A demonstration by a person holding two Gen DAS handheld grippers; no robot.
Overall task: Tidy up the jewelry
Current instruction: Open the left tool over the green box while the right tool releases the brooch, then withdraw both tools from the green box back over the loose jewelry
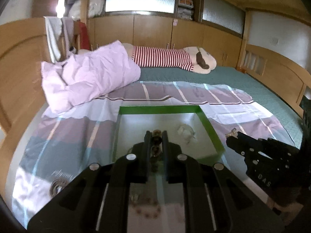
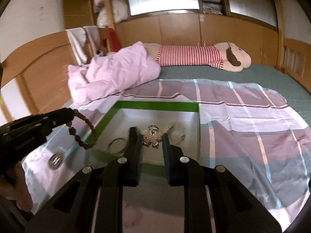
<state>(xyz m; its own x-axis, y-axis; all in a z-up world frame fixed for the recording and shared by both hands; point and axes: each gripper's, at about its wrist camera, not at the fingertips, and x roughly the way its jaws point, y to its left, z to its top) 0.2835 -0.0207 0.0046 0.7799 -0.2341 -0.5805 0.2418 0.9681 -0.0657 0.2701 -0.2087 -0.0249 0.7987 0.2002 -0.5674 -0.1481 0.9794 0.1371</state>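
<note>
Brown wooden beads of a bracelet (image 2: 81,134) hang from the left gripper (image 1: 157,136), clamped shut on the string at the green-rimmed tray's (image 2: 157,104) left edge, presumably for lowering in. The right gripper (image 2: 152,138) is closed on a rhinestone flower clip (image 2: 153,138) above the tray's near edge. Rings lie inside. The tray rests on a plaid sheet (image 2: 243,120); beyond, a pink pillow (image 2: 114,73) and striped plush dog (image 2: 204,56) against wooden cabinets (image 2: 175,31).

Home bedroom: bed (image 1: 243,81), plush toy (image 1: 175,59), wooden wardrobes (image 1: 151,33).
</note>
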